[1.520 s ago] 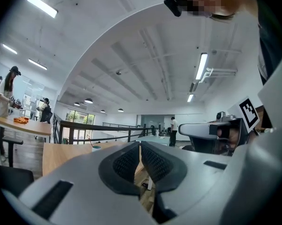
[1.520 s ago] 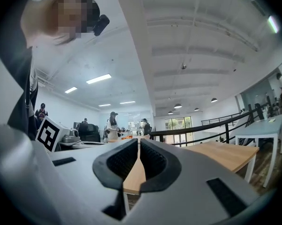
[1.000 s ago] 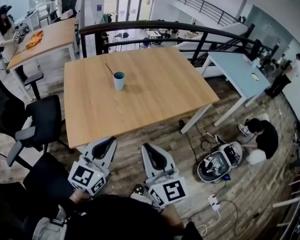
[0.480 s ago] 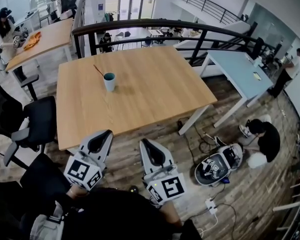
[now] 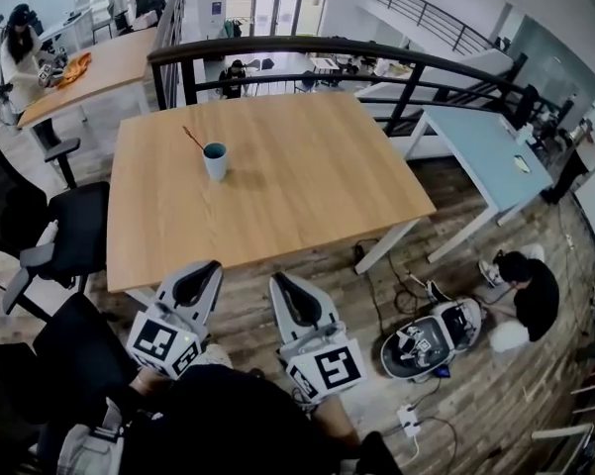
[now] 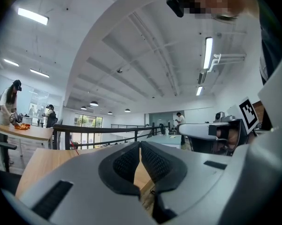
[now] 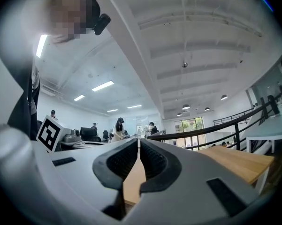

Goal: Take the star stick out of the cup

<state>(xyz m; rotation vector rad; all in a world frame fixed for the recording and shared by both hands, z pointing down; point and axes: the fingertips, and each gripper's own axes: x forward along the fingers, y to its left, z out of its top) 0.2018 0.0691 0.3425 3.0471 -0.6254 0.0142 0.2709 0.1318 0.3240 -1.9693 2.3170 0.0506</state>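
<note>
Ahead of me at twelve o'clock stands the big wooden counter (image 5: 297,181), and both tools hang short of its near edge, over the plank floor rather than over the counter top. I read this as the approach step: nothing has been grasped yet. My left gripper (image 5: 204,275) sits at about seven o'clock in the head view, its fingers (image 6: 125,165) clenched tip to tip with nothing between them. My right gripper (image 5: 281,290) is just beside it at six o'clock, its fingers (image 7: 121,163) likewise drawn together on nothing. The teal cup (image 5: 215,161) stands upright toward the counter's far left, at roughly eleven o'clock from the grippers and well apart from both. The star stick (image 5: 192,138) leans out of it toward ten o'clock, lower end inside the cup; the star itself is too small for me to make out. Next, I judge, one gripper must travel out over the counter, spread its fingers and close on the stick above the rim. The other could steady the cup so it doesn't tip as the stick lifts.
</note>
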